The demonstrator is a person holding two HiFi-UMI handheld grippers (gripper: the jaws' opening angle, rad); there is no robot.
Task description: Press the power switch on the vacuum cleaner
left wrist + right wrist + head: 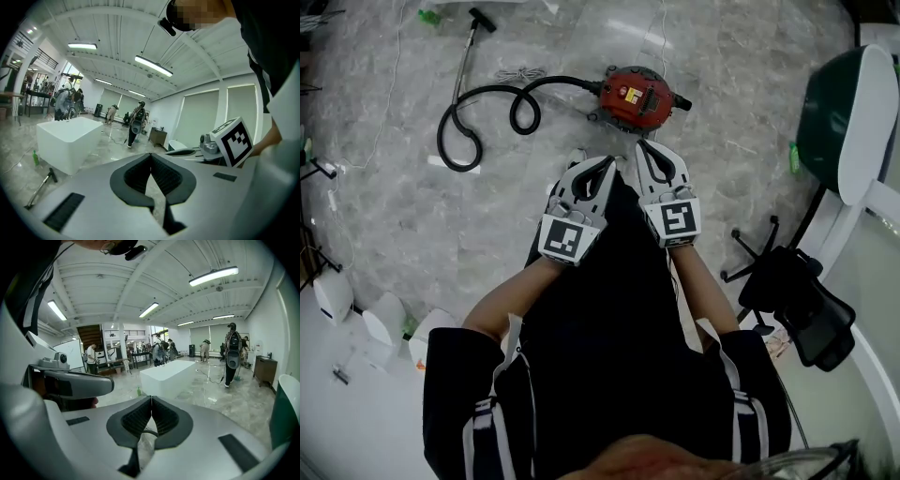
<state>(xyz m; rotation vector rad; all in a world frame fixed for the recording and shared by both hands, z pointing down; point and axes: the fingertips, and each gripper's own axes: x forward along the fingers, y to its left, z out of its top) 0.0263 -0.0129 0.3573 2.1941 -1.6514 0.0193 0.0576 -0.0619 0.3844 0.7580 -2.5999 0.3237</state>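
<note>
A pale grey marbled floor (384, 216) spreads all round the person standing here. Well ahead of both pairs of fingers, across the room, sits a long white rectangular block (169, 372). Off to the right of the right fingers stands a dark green, white-rimmed rounded shell (848, 117), and nearer the person than that, a black swivel office chair (797, 305).

The round red canister vacuum cleaner (636, 97) rests on the floor just beyond the fingertips, closest to the right pair and apart from them. Its black ribbed hose (492, 98) loops away to the left, ahead of the left fingers, and ends at a thin wand with a black floor head (472, 42).

The left grey-and-white gripper (605, 162) is held out low, its dark ribbed fingers (133, 177) pressed together at the tips with nothing between them. The right grey-and-white gripper (643, 146) is alongside, its fingers (127, 423) likewise closed tip to tip on nothing.
</note>
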